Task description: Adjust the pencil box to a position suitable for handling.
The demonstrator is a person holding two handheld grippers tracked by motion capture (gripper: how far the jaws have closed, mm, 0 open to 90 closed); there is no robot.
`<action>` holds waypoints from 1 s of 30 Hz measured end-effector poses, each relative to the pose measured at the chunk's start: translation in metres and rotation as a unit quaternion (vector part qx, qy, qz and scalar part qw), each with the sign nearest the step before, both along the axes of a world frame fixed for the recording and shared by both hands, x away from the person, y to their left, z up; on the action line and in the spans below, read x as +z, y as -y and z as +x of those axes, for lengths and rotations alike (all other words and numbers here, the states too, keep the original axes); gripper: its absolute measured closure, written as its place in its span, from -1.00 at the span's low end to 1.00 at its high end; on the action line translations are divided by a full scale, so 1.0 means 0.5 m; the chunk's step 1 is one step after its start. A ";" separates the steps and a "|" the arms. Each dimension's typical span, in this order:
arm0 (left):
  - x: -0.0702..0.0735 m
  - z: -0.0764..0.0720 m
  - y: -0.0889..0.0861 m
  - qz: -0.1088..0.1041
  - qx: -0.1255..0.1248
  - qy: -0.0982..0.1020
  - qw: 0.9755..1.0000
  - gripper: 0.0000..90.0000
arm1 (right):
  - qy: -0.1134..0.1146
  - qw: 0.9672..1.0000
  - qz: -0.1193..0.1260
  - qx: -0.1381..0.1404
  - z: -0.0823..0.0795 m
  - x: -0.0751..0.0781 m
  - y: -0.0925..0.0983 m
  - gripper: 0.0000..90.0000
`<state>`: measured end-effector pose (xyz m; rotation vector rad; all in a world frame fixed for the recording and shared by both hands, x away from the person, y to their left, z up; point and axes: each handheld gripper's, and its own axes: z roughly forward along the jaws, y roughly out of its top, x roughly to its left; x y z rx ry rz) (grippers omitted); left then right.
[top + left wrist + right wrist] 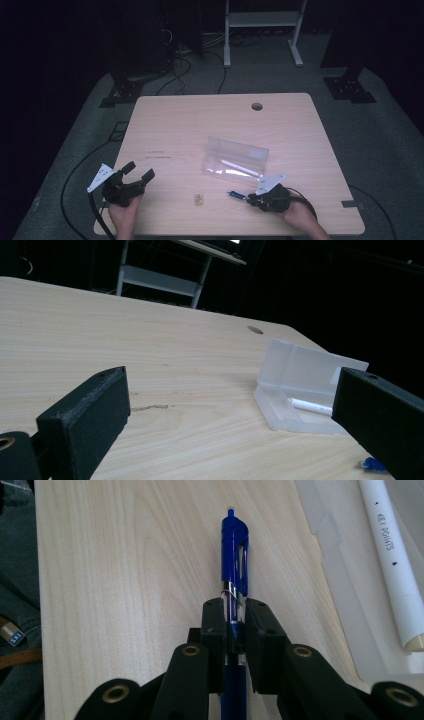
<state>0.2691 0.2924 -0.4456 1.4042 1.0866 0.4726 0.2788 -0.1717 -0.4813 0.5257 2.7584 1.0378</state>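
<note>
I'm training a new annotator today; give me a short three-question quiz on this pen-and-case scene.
1. True or false: the right claw is shut on the blue pen.
2. What lies inside the open clear case?
A. a white pen
B. a pair of scissors
C. a coin
3. How do the jaws of the left claw stand, and is anything between them?

Key
1. True: the jaws press on the pen's barrel, and its clip end sticks out beyond them.
2. A: the white pen lies in the case's tray.
3. Wide apart, with nothing between them; the claw is near the table's front left corner.
</note>
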 end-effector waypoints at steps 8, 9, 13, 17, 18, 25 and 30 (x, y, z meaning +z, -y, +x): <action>-0.001 0.001 0.002 0.000 0.001 -0.001 1.000 -0.97 | 0.009 1.000 0.024 -0.007 0.000 0.027 0.012 0.76; -0.002 0.001 0.003 0.001 0.000 -0.002 1.000 -0.97 | 0.009 1.000 0.028 -0.009 0.001 0.030 0.014 0.76; -0.003 0.002 0.003 0.003 -0.002 -0.003 1.000 -0.97 | 0.009 0.999 0.035 -0.013 0.009 0.040 0.020 0.76; -0.002 0.002 0.004 0.005 -0.001 -0.003 1.000 -0.97 | 0.006 0.999 0.039 -0.016 0.015 0.048 0.021 0.76; -0.002 0.002 0.004 0.005 -0.001 -0.003 1.000 -0.97 | 0.005 0.999 0.040 -0.015 0.017 0.051 0.021 0.76; -0.002 0.003 0.005 0.007 -0.001 -0.002 1.000 -0.97 | 0.009 0.999 0.041 -0.016 0.032 0.077 0.020 0.75; -0.003 0.003 0.004 0.006 -0.001 -0.003 1.000 -0.97 | 0.012 0.999 0.046 -0.020 0.047 0.097 0.022 0.75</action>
